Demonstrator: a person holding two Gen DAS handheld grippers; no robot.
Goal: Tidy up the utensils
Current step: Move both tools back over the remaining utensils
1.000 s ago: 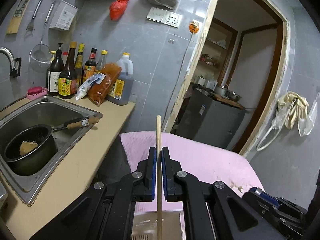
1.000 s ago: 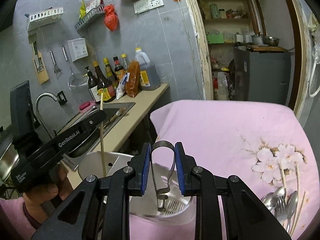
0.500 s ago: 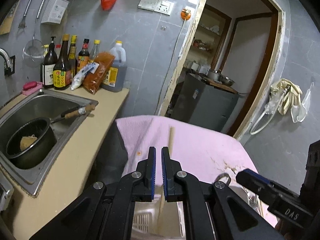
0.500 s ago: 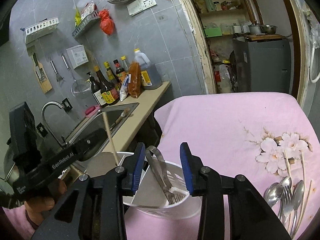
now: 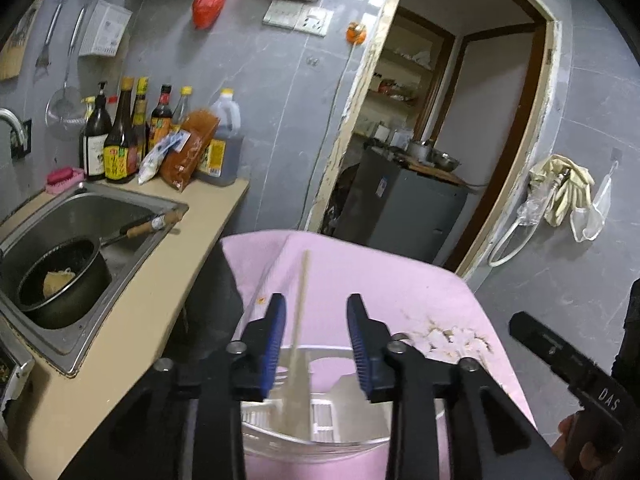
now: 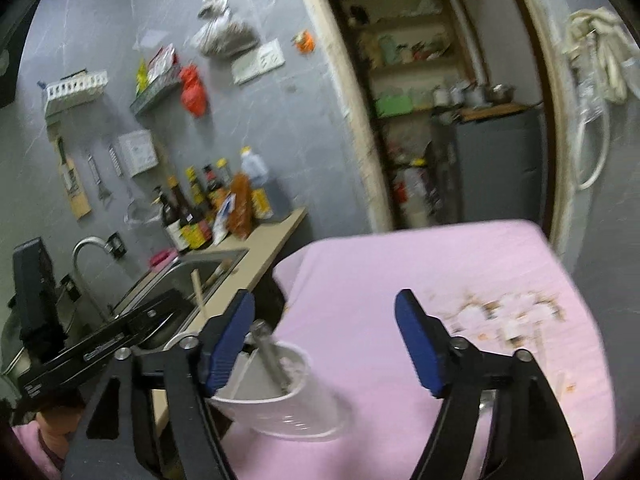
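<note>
A white utensil holder (image 5: pixel 320 420) stands on the pink tablecloth, right below my left gripper (image 5: pixel 316 344). That gripper is open, and a wooden chopstick (image 5: pixel 298 332) stands loose between its fingers, its lower end in the holder. In the right wrist view the holder (image 6: pixel 276 400) is at lower left with metal tongs (image 6: pixel 272 360) leaning in it and the chopstick (image 6: pixel 198 292) sticking up behind. My right gripper (image 6: pixel 324 344) is wide open and empty above the cloth, to the right of the holder.
A steel sink (image 5: pixel 80 220) with a dark pot (image 5: pixel 60 284) lies to the left in a beige counter (image 5: pixel 160 292). Sauce bottles (image 5: pixel 120 140) line the wall. A doorway (image 5: pixel 440 140) opens behind the pink table (image 6: pixel 440 280).
My left gripper opened and let go of the chopstick, which dropped into the holder. My right gripper opened wide, left the tongs in the holder and drew back to the right.
</note>
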